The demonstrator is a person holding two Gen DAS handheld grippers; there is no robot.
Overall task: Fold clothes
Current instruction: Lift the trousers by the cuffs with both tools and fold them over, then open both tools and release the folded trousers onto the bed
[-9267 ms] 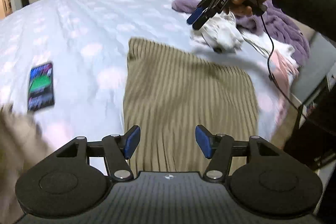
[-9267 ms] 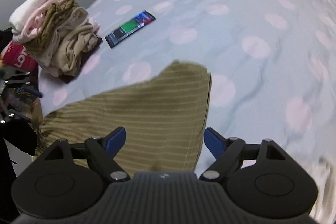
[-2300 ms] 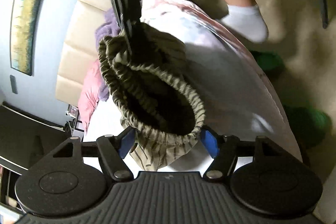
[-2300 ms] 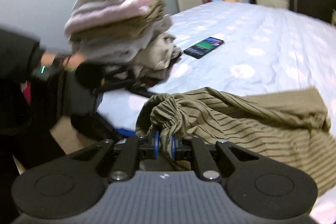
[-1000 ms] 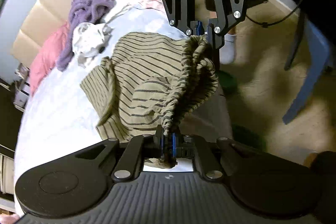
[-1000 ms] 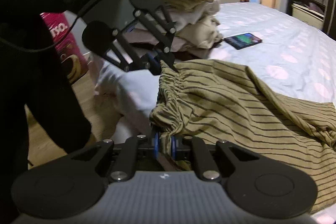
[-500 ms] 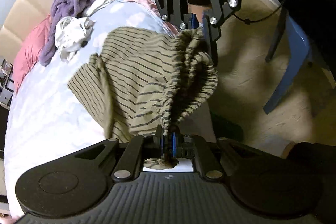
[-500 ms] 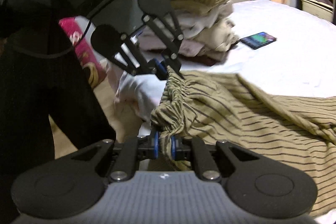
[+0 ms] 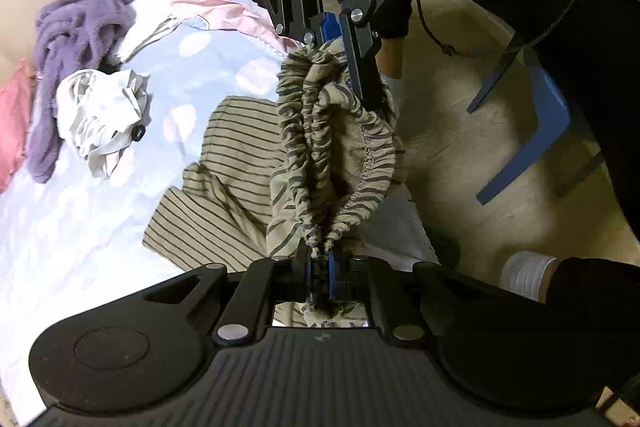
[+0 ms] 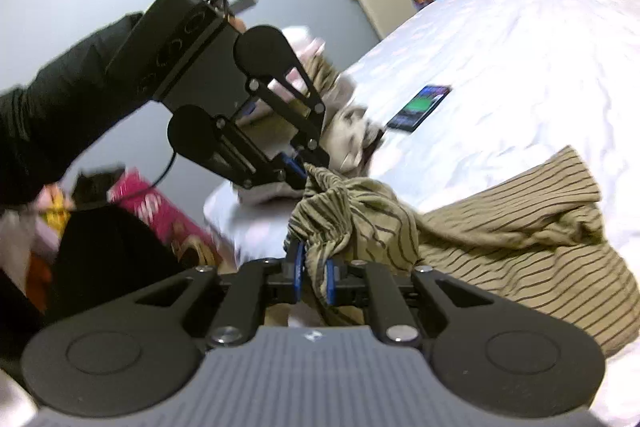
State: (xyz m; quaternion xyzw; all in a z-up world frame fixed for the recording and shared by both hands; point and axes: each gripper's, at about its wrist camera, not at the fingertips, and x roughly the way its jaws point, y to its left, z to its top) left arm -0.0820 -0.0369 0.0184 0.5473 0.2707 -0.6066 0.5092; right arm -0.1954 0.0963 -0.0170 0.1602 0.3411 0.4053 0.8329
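An olive garment with dark stripes [image 9: 240,167] [image 10: 520,227] lies partly on the bed, its gathered elastic waistband [image 9: 332,147] lifted off the near edge. My left gripper [image 9: 318,267] is shut on one end of the waistband. My right gripper [image 10: 312,277] is shut on the other end. Each gripper shows in the other's view: the right gripper [image 9: 328,31] at the top, the left gripper [image 10: 296,167] at centre left, held by a black-sleeved arm. The waistband sags bunched between them.
The bed [image 9: 80,227] has a pale dotted cover. A purple fleece [image 9: 92,7], pink and white clothes [image 9: 100,107] lie near the headboard. A folded stack [image 10: 340,115] and a phone [image 10: 420,107] sit on the bed. A blue chair leg [image 9: 532,139] stands on the floor.
Both grippers have come closer together, so the waistband now hangs bunched between them. The right wrist view has tilted and swung toward the bed.
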